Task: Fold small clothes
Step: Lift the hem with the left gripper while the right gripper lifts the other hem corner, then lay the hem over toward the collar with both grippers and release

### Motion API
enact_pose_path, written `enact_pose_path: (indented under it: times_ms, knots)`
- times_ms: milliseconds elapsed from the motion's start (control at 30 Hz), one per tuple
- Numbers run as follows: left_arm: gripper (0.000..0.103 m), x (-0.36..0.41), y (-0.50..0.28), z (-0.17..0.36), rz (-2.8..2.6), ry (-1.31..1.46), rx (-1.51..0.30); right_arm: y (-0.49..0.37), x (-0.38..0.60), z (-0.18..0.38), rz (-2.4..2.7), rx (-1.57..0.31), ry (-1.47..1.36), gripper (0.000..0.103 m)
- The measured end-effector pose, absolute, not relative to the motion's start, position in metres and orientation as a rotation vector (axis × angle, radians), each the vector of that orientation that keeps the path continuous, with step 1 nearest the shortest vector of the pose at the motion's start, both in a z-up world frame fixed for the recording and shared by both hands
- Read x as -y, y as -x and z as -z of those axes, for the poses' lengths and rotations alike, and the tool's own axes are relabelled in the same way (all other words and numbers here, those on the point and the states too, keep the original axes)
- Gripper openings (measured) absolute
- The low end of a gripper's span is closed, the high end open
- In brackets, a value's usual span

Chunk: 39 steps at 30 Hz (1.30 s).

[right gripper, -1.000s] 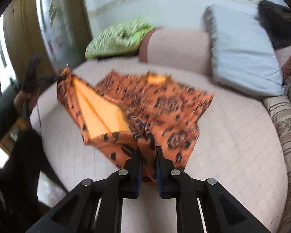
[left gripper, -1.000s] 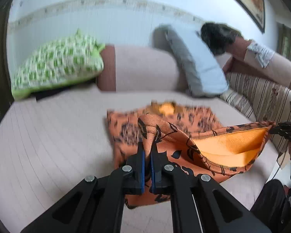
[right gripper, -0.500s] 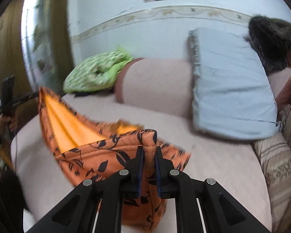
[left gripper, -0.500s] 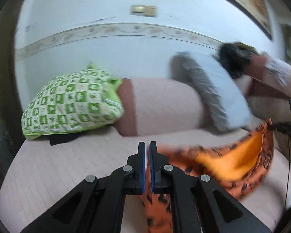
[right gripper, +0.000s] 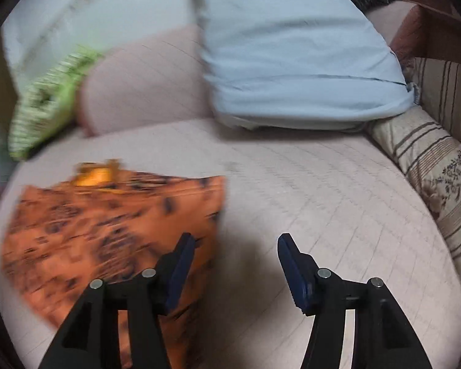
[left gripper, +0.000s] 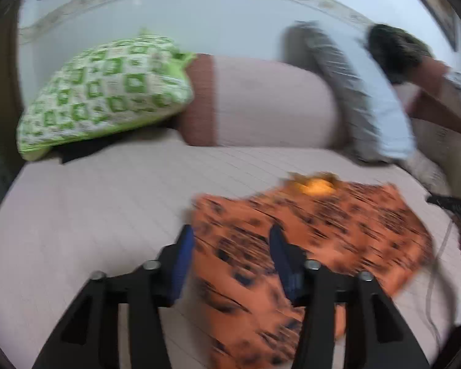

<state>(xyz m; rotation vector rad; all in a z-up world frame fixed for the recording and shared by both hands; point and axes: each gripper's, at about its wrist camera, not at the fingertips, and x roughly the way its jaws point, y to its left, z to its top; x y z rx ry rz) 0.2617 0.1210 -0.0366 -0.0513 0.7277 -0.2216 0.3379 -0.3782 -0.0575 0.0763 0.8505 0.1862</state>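
Your left gripper (left gripper: 230,243) is opening, jaws parted over the near left part of the orange patterned garment (left gripper: 307,233), blue pads off the cloth. Your right gripper (right gripper: 235,252) is opening too, its left finger over the garment's right edge with bare pink bed cover (right gripper: 338,203) between the jaws. The garment lies flat on the bed, green pillow (left gripper: 107,92) and pale blue pillow (right gripper: 292,49) at the far side.
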Motion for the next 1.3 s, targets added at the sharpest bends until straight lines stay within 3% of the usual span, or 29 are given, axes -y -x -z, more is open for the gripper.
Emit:
enact_pose_path:
  times_ms: [100,200,300,367,433,600,667,733,767,833,933,1133,1200,1300]
  knots:
    - [0.055,-0.098,-0.25,0.045,0.298,0.068,-0.741,-0.296,0.366,0.028,-0.36,-0.788,-0.141,0.068]
    - [0.055,-0.08,-0.26,0.069,0.297,0.079,-0.801,-0.281,0.339,0.022,-0.587,-0.809,-0.215,0.069]
    - [0.055,-0.082,-0.295,0.116,0.078,0.01,-0.948,-0.299,0.313,0.057,-0.696,-0.952,-0.253,0.069]
    - [0.063,-0.101,-0.312,0.138,-0.011,0.065,-1.032,-0.336,0.317,0.11,-0.504,-1.125,-0.216,0.067]
    - [0.063,-0.105,-0.305,0.123,-0.029,0.082,-0.993,-0.349,0.34,0.121,-0.393,-1.111,-0.357,0.062]
    - [0.063,-0.09,-0.285,0.072,0.073,0.032,-0.801,-0.337,0.333,0.073,-0.467,-0.999,-0.335,0.07]
    - [0.064,-0.079,-0.296,0.075,0.101,-0.002,-0.808,-0.351,0.326,0.071,-0.52,-1.003,-0.364,0.074]
    - [0.064,-0.077,-0.324,0.104,0.032,-0.03,-0.937,-0.379,0.317,0.079,-0.549,-1.018,-0.377,0.074]
    - [0.066,-0.086,-0.338,0.123,-0.024,-0.007,-1.023,-0.398,0.318,0.095,-0.529,-1.065,-0.402,0.074]
    - [0.087,-0.109,-0.35,0.139,-0.074,0.122,-1.039,-0.43,0.335,0.127,-0.405,-1.121,-0.53,0.071]
    - [0.088,-0.118,-0.348,0.128,-0.086,0.138,-1.018,-0.434,0.347,0.118,-0.342,-1.051,-0.613,0.073]
    - [0.088,-0.141,-0.281,0.091,-0.043,0.178,-0.891,-0.369,0.355,0.073,-0.374,-0.944,-0.479,0.074]
    - [0.088,-0.158,-0.258,0.088,-0.038,0.262,-0.886,-0.331,0.376,0.065,-0.368,-0.912,-0.497,0.082]
    - [0.088,-0.172,-0.23,0.097,0.019,0.382,-0.929,-0.287,0.411,0.078,-0.318,-0.955,-0.616,0.086]
